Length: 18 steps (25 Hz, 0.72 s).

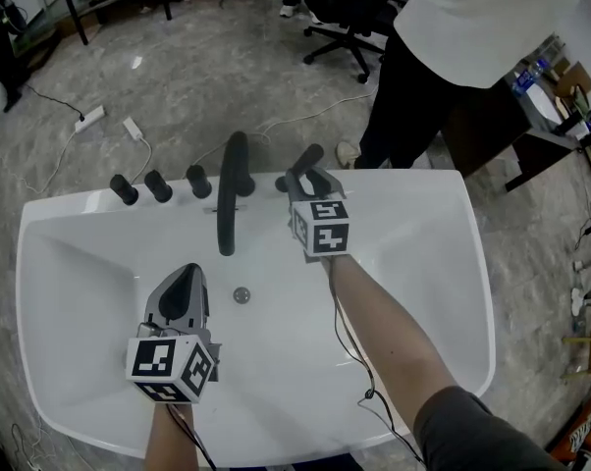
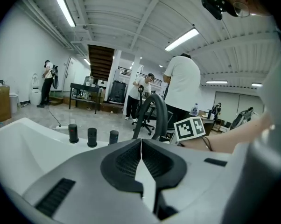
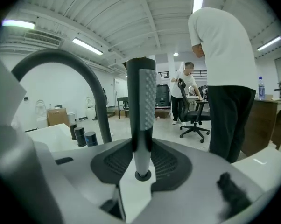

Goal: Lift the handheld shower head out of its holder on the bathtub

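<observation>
The hand shower (image 1: 307, 157) is a slim black and silver wand standing at the far rim of the white bathtub (image 1: 423, 204), right of the black arched spout (image 1: 233, 199). My right gripper (image 1: 300, 178) is shut on its handle. In the right gripper view the wand (image 3: 144, 101) rises upright between the pads of my right gripper (image 3: 142, 164), its lower end at a small round ring. My left gripper (image 1: 185, 281) hovers over the tub's inside, shut and holding nothing; its pads meet in the left gripper view (image 2: 140, 143).
Three black knobs (image 1: 158, 185) stand on the rim left of the spout. A person in a white shirt and dark trousers (image 1: 453, 57) stands just behind the tub's far right corner. An office chair (image 1: 349, 18) and a power strip with cables (image 1: 89, 118) are on the floor beyond.
</observation>
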Each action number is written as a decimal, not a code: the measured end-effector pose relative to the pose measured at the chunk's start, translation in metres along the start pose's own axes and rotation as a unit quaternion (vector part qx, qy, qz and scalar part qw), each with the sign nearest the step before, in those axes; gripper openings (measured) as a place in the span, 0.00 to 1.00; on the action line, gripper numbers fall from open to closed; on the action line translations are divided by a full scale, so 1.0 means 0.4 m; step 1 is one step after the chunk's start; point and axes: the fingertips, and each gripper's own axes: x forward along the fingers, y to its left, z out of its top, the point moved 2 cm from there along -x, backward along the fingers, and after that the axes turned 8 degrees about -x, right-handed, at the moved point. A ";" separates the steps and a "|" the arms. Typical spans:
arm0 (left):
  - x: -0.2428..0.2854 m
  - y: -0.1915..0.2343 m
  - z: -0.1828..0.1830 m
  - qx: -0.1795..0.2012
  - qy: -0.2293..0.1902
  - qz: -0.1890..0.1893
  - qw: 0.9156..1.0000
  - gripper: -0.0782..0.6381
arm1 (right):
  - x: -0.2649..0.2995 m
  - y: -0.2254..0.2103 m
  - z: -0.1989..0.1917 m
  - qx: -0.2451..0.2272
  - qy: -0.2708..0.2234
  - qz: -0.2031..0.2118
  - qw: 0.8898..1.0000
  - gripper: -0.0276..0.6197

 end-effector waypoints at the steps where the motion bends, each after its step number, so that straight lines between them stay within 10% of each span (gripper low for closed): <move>1: -0.015 -0.005 0.009 -0.002 -0.003 -0.002 1.000 0.13 | -0.023 0.000 0.017 -0.001 -0.006 -0.001 1.000 0.24; 18: -0.295 -0.133 0.096 0.012 -0.006 -0.093 0.996 0.13 | -0.476 0.115 0.280 -0.023 -0.085 -0.038 0.995 0.24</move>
